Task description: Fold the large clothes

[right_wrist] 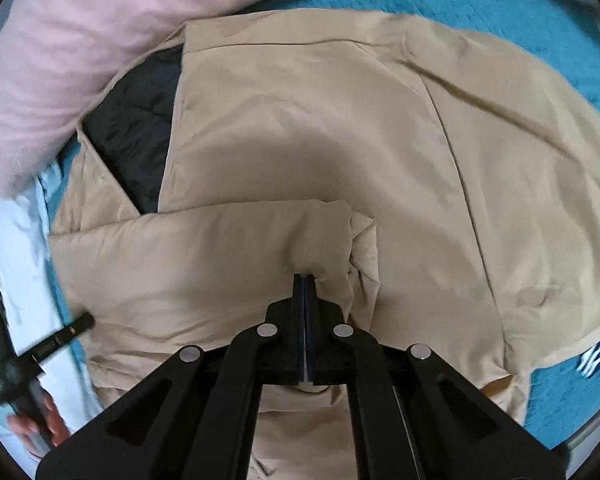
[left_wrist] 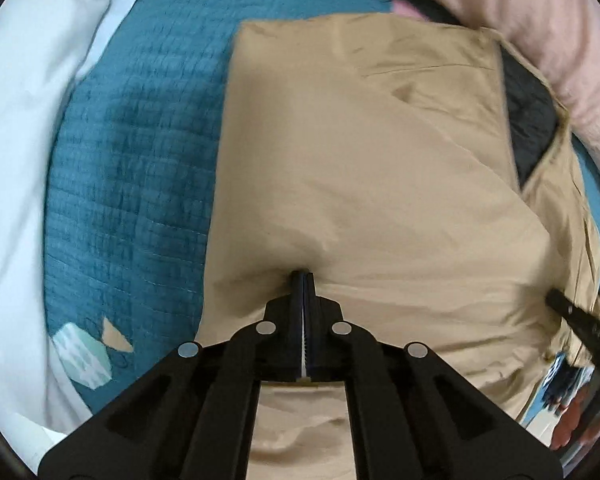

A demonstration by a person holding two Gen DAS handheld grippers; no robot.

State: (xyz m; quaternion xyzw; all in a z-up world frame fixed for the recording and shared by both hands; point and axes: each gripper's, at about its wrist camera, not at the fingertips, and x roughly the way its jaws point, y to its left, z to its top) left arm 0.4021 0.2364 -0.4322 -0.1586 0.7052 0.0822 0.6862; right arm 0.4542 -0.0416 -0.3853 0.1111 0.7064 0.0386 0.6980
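Observation:
A large tan jacket [left_wrist: 360, 160] lies spread on a teal quilt [left_wrist: 140, 160]. Its dark lining [left_wrist: 528, 120] shows at an open edge. In the left wrist view my left gripper [left_wrist: 303, 277] points down, jaws together, and the tan cloth puckers around its tips. In the right wrist view the jacket [right_wrist: 300, 128] has a flap folded across its lower half. My right gripper [right_wrist: 304, 277] is shut at that flap's bunched corner, with cloth gathered at its tips. The lining [right_wrist: 136, 132] shows at upper left.
A pink pillow [right_wrist: 60, 60] presses against the jacket's far edge, and it shows again as the pink pillow [left_wrist: 540, 20]. White bedding [left_wrist: 20, 140] borders the quilt. A hand [right_wrist: 36, 424] holds the other gripper's handle at lower left. A striped item [right_wrist: 596, 356] lies at the right edge.

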